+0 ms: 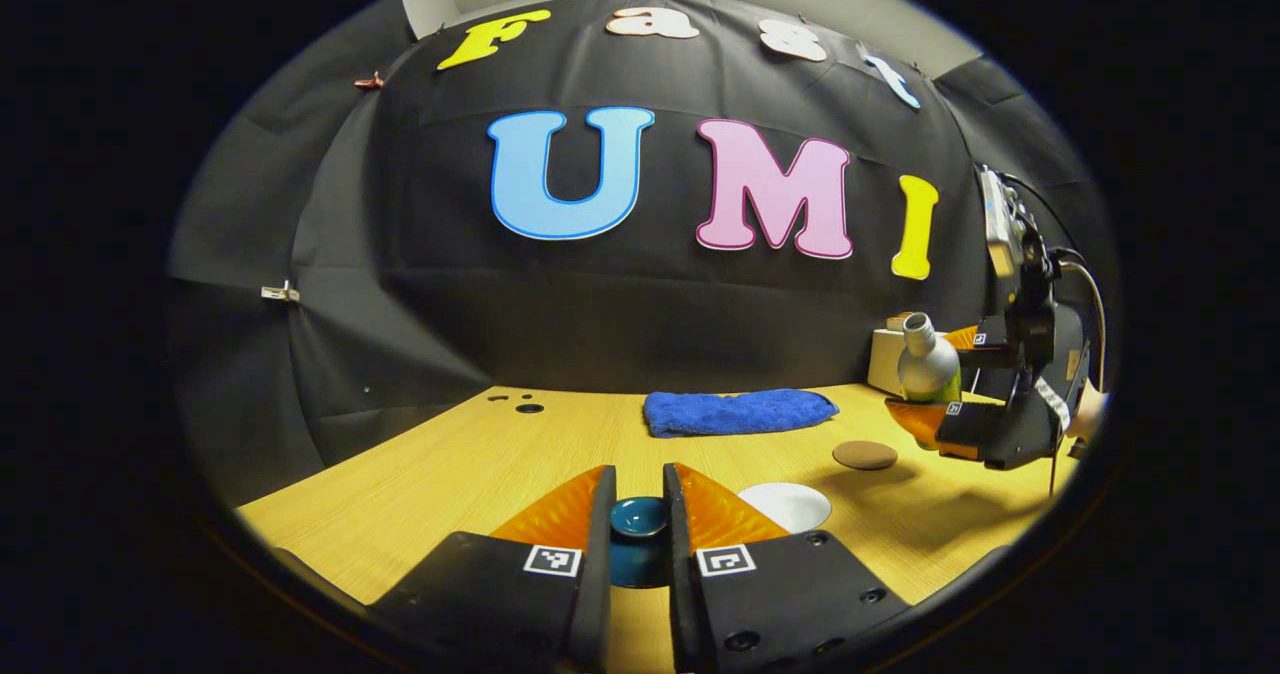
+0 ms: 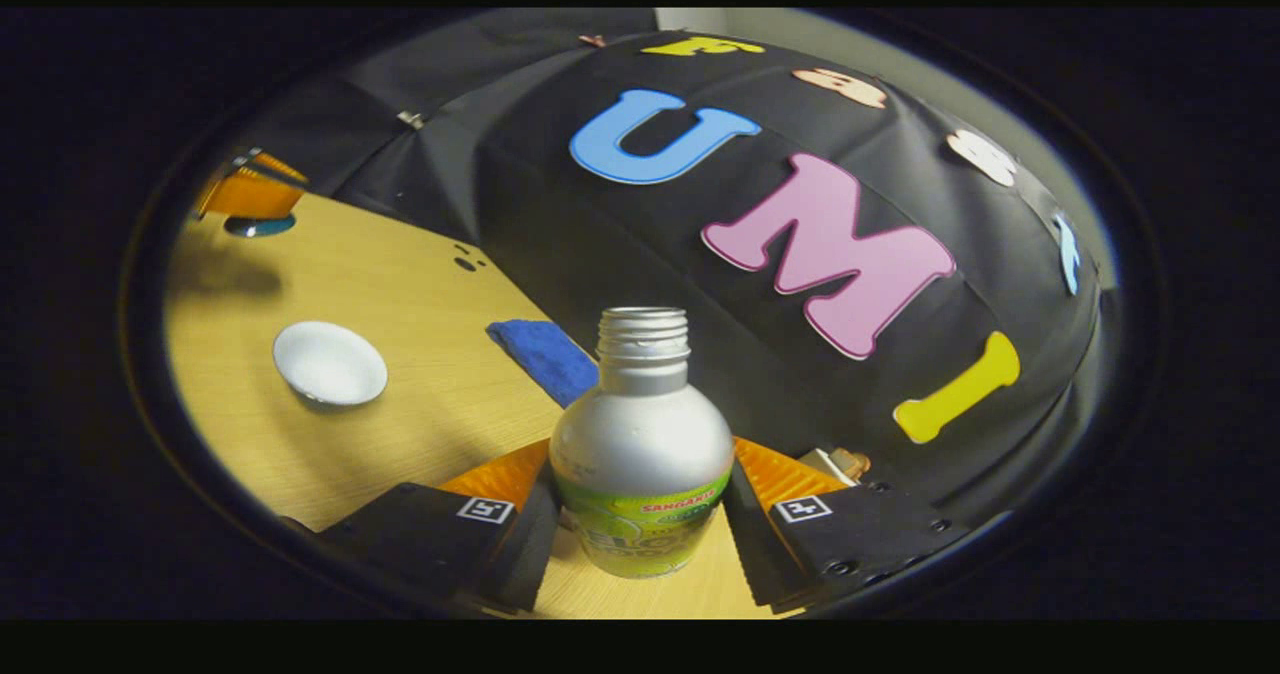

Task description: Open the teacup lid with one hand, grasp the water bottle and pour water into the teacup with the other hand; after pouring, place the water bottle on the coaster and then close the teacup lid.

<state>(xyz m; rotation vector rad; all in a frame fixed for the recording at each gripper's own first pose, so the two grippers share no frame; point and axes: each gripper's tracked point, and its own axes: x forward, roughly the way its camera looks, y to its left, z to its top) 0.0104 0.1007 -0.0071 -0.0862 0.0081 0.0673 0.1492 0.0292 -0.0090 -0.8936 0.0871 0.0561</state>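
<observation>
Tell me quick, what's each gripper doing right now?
Left gripper: closed on the teacup lid, held clear of the cup.
Right gripper: closed on the water bottle, held off the table.

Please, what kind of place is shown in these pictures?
Most likely a recording booth set up for a tabletop task, not a real kitchen. A black cloth wall stands behind a wooden table, on which a few items are laid out: a blue towel, a white teacup, a coaster.
</observation>
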